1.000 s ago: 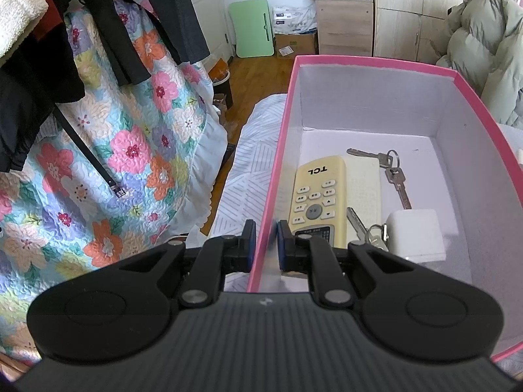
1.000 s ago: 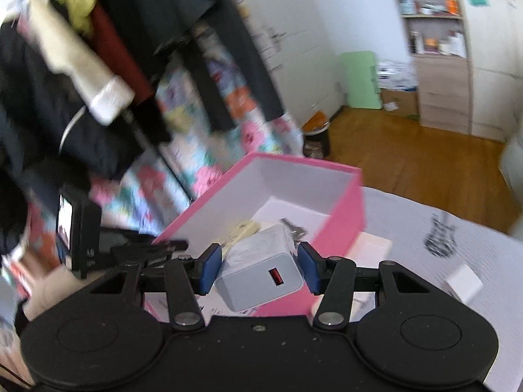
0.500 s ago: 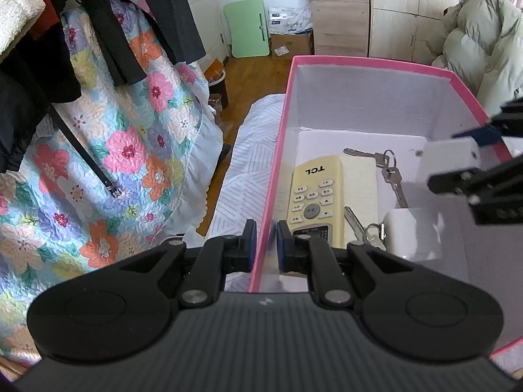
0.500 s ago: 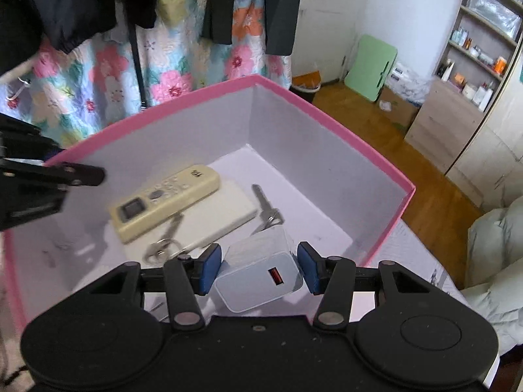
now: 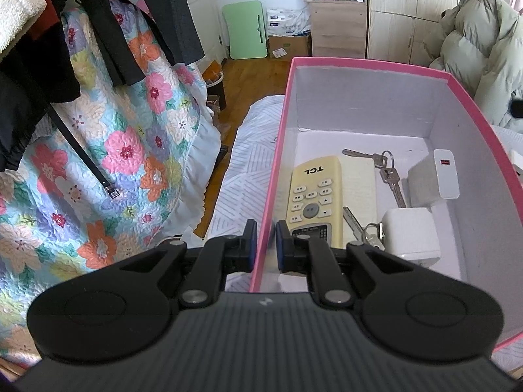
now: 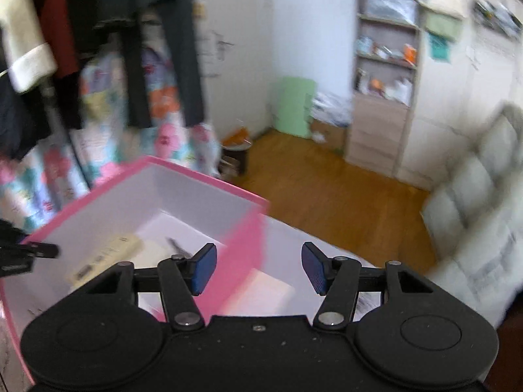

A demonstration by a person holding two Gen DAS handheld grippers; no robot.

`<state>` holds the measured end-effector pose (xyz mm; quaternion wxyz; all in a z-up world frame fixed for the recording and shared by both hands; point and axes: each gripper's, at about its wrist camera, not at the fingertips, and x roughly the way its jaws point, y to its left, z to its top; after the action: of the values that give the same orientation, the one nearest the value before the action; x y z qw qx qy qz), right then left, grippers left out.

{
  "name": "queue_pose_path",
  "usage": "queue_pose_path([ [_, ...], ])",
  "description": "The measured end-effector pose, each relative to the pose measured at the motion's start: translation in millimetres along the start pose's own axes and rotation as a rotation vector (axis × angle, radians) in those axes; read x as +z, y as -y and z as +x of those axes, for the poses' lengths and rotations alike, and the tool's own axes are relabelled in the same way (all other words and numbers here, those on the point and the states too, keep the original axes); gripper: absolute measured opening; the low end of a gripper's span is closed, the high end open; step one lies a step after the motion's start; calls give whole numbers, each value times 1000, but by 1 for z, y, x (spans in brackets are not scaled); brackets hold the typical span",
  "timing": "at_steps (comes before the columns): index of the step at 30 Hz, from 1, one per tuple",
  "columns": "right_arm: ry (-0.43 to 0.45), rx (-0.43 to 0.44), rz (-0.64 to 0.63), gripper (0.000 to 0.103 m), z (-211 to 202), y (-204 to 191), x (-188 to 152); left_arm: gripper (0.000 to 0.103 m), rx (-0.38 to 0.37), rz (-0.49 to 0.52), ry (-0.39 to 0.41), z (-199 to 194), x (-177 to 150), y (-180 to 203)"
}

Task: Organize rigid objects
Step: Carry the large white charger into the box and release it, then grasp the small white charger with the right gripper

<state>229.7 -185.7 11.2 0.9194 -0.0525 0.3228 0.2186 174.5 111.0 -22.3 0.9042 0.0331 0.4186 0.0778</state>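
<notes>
My left gripper point(image 5: 264, 241) is shut on the near-left wall of the pink box point(image 5: 366, 65). Inside the box lie a cream TCL remote point(image 5: 313, 196), keys point(image 5: 387, 173), a white cube adapter point(image 5: 410, 235) and a white charger with a red port point(image 5: 445, 178) leaning on the right wall. In the blurred right wrist view, my right gripper point(image 6: 259, 268) is open and empty above the pink box's point(image 6: 209, 183) right edge; the remote point(image 6: 108, 254) shows inside.
A floral quilt point(image 5: 108, 150) and dark clothes point(image 5: 108, 16) hang at the left. A puffy jacket point(image 5: 477, 42) lies at the right. A wooden cabinet point(image 5: 336, 23) and green board point(image 5: 243, 29) stand by the far wall. A white flat box point(image 6: 261, 294) lies beside the pink box.
My right gripper opened and let go of the charger, which now rests inside the box against the right wall. The right gripper has pulled up and away. The left gripper has not moved.
</notes>
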Motion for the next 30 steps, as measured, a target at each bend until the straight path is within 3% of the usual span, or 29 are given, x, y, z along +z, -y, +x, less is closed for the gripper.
queue_pose_path([
  [8,-108,-67,230,62,9,85,-39,11,2,-1,2,0,0,-3],
  [11,-173,-91,314,62,25,97,-57,11,-1,-4,0,0,0,-4],
  [14,-230,-58,453,63,45,109,-75,11,-2,-4,0,-1,-1,-5],
  [17,-225,-37,569,65,55,116,-86,11,-2,-4,0,-1,-1,-5],
  [24,-169,-102,504,68,77,103,-81,11,-9,-9,-1,-2,-2,-6],
  [26,-179,-141,432,67,83,94,-76,11,-10,-9,-1,-2,-3,-6],
  [27,-183,-172,386,53,82,90,-75,11,-10,-10,-1,-1,-3,-7],
  [28,-183,-215,339,48,81,88,-74,11,-9,-10,-2,-1,-3,-7],
  [30,-163,-235,331,48,78,84,-77,11,-10,-10,-3,-2,-3,-7],
])
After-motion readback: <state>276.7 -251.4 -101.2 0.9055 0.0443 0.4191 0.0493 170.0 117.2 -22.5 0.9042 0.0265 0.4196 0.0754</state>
